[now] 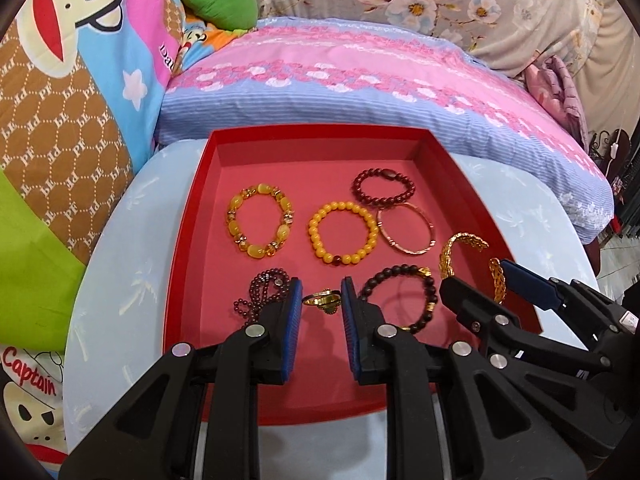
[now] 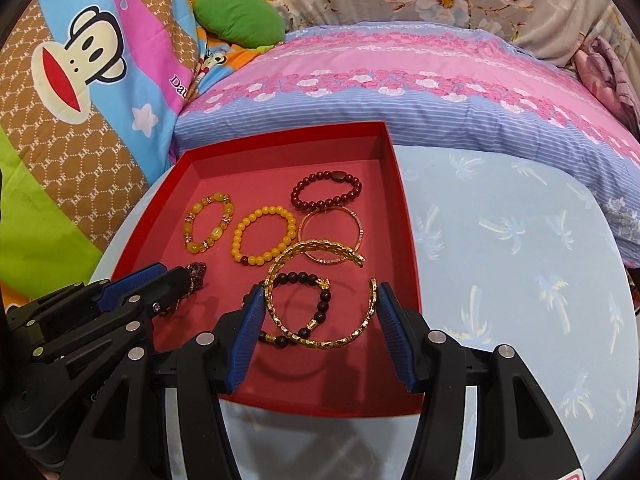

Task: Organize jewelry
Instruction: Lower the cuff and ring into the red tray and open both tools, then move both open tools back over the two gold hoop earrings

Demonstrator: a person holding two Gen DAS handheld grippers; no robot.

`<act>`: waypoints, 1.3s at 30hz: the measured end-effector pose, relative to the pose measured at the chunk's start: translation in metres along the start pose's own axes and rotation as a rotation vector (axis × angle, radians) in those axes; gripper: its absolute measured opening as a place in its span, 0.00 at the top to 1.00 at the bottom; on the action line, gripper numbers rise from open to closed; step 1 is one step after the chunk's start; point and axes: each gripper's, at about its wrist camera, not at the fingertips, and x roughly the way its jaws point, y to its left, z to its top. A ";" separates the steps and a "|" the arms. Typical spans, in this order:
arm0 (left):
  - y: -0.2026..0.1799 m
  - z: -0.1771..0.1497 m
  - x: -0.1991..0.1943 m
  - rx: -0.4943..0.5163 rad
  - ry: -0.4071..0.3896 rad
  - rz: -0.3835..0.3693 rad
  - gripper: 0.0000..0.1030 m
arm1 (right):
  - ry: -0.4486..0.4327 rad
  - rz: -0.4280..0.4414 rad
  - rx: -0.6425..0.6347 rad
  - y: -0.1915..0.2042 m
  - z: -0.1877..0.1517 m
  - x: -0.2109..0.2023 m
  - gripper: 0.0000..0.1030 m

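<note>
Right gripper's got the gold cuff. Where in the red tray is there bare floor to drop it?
Bare floor in the red tray: the far-left corner beyond the amber bracelet, and the near strip under both grippers. Crowded: the middle-right, where the yellow bead bracelet, dark red bracelet and rose bangle sit close. The gold cuff hangs over the black bracelet.

A tray (image 1: pixel 192 240) sits on the surface (image 2: pixel 500 240), with a pillow (image 1: pixel 360 80) behind it. Bracelets (image 1: pixel 343 236) lie inside the tray, a ring (image 1: pixel 320 301) nearest.

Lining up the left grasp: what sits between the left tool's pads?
A small gold ring lies on the red tray between the left tool pads, untouched; the left wrist view shows it.
</note>
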 end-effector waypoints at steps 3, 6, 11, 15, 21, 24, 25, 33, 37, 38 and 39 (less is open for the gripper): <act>0.003 -0.001 0.006 -0.006 0.009 0.003 0.81 | 0.006 -0.005 -0.010 0.002 0.001 0.007 0.47; 0.004 -0.002 0.010 -0.010 0.017 0.005 0.81 | 0.013 -0.009 -0.014 0.003 0.003 0.014 0.47; 0.006 -0.003 0.015 -0.014 0.024 0.009 0.81 | 0.011 -0.021 -0.025 0.005 0.005 0.019 0.47; 0.007 -0.002 0.014 -0.018 0.016 0.018 0.81 | 0.009 -0.029 -0.030 0.006 0.006 0.021 0.46; 0.014 -0.003 0.013 -0.044 0.013 0.040 0.65 | -0.007 -0.034 -0.015 0.003 0.005 0.015 0.43; 0.014 -0.003 0.011 -0.047 0.012 0.042 0.64 | -0.012 -0.034 -0.014 0.003 0.004 0.010 0.43; 0.014 -0.004 0.010 -0.045 0.011 0.043 0.64 | -0.013 -0.035 -0.013 0.003 0.004 0.009 0.43; 0.010 -0.006 -0.001 -0.035 -0.003 0.043 0.64 | -0.022 -0.036 0.003 0.002 0.000 -0.003 0.42; 0.007 -0.007 -0.009 -0.030 -0.013 0.042 0.64 | -0.030 -0.038 0.005 0.001 -0.003 -0.012 0.42; 0.006 -0.008 -0.010 -0.029 -0.015 0.042 0.64 | -0.032 -0.039 0.007 0.001 -0.003 -0.015 0.42; 0.005 -0.008 -0.013 -0.028 -0.018 0.042 0.64 | -0.034 -0.038 0.008 0.001 -0.004 -0.017 0.42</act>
